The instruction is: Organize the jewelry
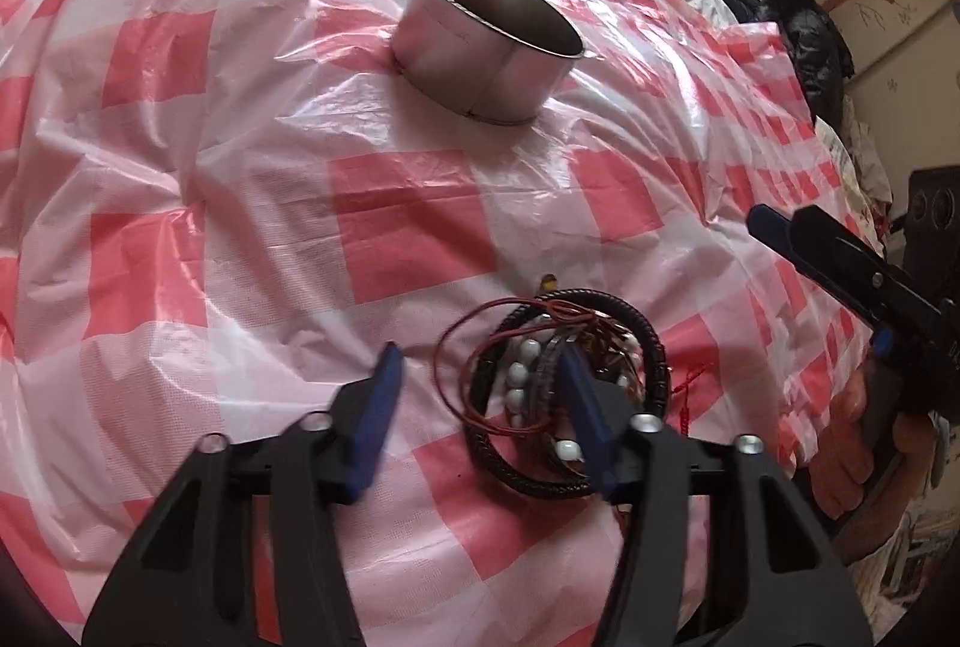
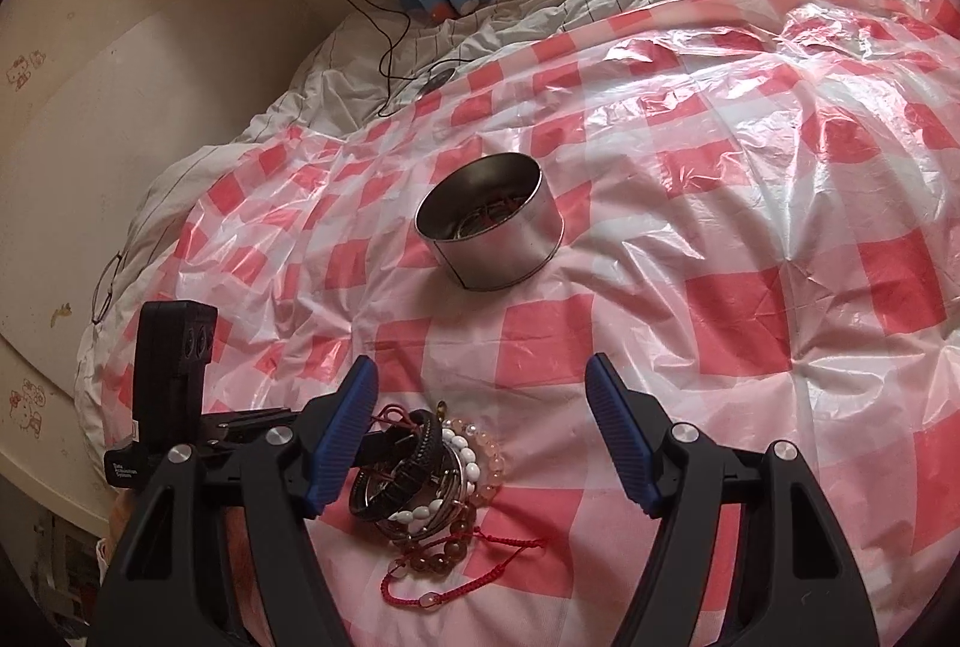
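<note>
Left wrist view: left hand-held gripper (image 1: 480, 377) spread over the bracelet pile (image 1: 558, 395) at bottom middle, pinching nothing; right hand-held gripper (image 2: 480, 407) spread wide, empty.

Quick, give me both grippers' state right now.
Left gripper: jaws apart over the bracelets, gripping nothing.
Right gripper: open, empty.

Checked plastic sheet (image 2: 750, 257) carries tin (image 2: 498, 251) and bracelets (image 2: 432, 473).

Both wrist views angled down, close; sharing tin (image 1: 489, 47), bracelets (image 2: 420, 467)
</note>
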A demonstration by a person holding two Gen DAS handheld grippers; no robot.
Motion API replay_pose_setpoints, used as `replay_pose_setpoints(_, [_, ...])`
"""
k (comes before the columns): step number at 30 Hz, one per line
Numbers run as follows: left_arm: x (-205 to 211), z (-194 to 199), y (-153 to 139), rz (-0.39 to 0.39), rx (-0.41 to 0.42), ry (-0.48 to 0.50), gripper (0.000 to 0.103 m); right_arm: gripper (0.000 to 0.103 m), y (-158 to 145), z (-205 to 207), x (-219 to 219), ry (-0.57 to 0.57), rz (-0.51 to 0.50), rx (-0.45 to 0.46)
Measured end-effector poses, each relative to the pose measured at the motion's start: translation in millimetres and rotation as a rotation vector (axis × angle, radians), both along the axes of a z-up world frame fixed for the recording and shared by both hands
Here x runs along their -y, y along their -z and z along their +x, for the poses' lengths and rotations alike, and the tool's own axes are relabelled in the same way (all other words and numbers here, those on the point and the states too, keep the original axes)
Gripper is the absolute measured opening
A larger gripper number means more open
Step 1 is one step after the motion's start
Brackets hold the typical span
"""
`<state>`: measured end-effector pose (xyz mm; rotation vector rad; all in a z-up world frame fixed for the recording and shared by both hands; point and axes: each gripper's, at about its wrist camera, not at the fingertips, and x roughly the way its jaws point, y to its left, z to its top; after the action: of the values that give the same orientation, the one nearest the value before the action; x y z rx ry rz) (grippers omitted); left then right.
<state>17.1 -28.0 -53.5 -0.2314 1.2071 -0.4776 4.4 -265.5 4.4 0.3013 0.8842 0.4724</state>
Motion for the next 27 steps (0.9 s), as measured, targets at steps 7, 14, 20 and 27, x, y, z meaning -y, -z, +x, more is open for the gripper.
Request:
replay_pose_setpoints(7, [-2.8, -2.5, -18.9, 0.027, 0.080, 0.006, 0.007, 0.069, 14.4, -30.5, -3.4, -0.026, -0.058, -0.028])
replay_pose_setpoints(14, [-28.5, -4.0, -46.7, -0.156, 0.172, -0.042, 0.003, 0.069, 33.7, -70.9, -35.3, -0.162, -0.224, -0.014])
replay_pose_setpoints(20, [-56.0, -9.3, -71.9, -0.380, 0.283, -0.109, 0.003, 0.068, 50.6, -76.4, -56.5, -0.230, -0.311, -0.021])
replay_pose_setpoints(27, [-74.6, -0.6, -64.5, -0.429, 0.230, -0.220, 0.003, 0.007, 49.1, -81.8, -47.7, -0.229, -0.255, -0.035])
